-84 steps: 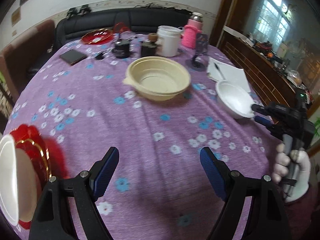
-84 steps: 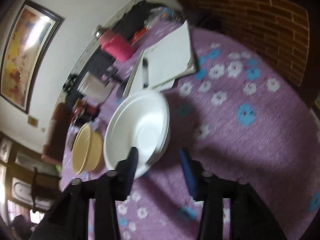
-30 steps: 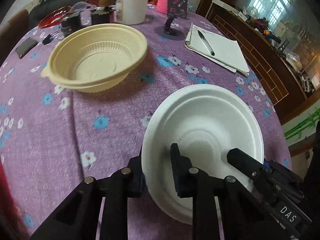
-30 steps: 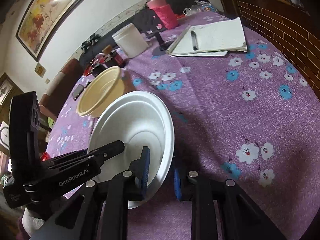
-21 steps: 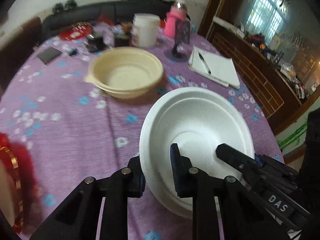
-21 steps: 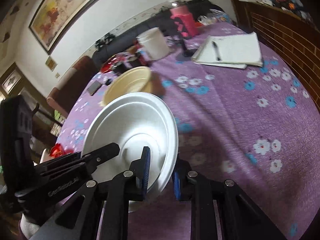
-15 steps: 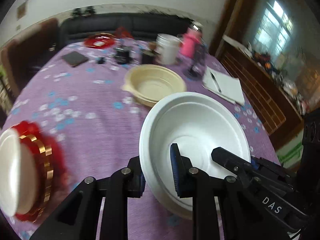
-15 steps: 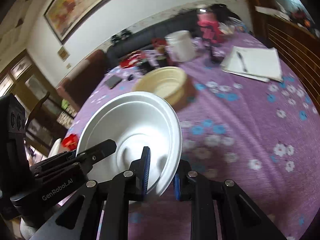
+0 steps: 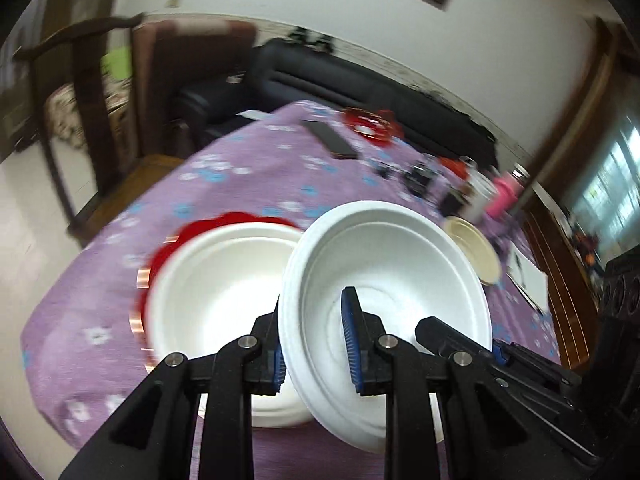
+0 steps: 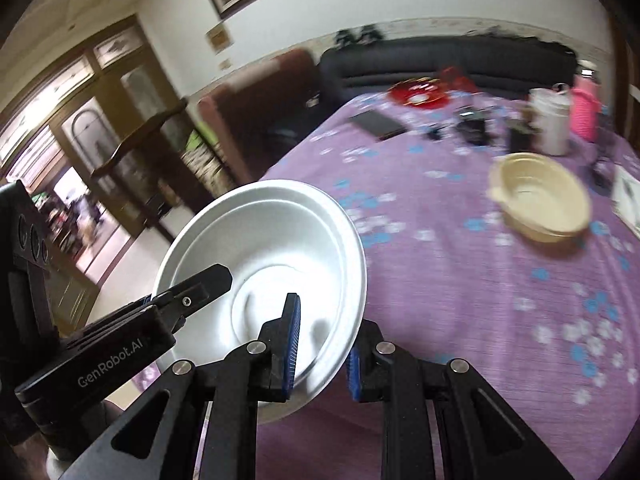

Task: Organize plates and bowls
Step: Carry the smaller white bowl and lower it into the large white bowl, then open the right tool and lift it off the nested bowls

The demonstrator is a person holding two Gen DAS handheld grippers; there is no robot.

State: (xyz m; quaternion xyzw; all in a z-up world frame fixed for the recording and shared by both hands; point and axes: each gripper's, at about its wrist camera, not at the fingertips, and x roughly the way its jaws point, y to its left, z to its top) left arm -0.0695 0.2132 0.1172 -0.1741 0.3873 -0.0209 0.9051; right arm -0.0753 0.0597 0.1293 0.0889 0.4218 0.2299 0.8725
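Note:
Both grippers hold one white foam bowl [image 9: 392,264] by its rim, in the air above the purple flowered tablecloth [image 9: 224,184]. My left gripper [image 9: 316,340] is shut on its near-left rim. My right gripper [image 10: 322,342] is shut on its right rim, and it shows in the right wrist view [image 10: 272,248]. Just left of the held bowl a second white bowl [image 9: 216,292] sits on a red gold-edged plate [image 9: 168,252] near the table's left edge. A cream plastic bowl [image 10: 540,196] stands farther back on the table.
At the far end are a red plate [image 10: 420,92], a dark phone [image 10: 378,124], a white tub [image 10: 550,124], a pink bottle [image 10: 586,108] and small dark items. A notebook [image 9: 528,276] lies at the right edge. A black sofa [image 10: 440,64] and wooden chairs [image 9: 100,80] surround the table.
Both grippers have carried the white bowl left across the table, from beside the cream bowl to next to the bowl on the red plate. Both stayed shut on its rim.

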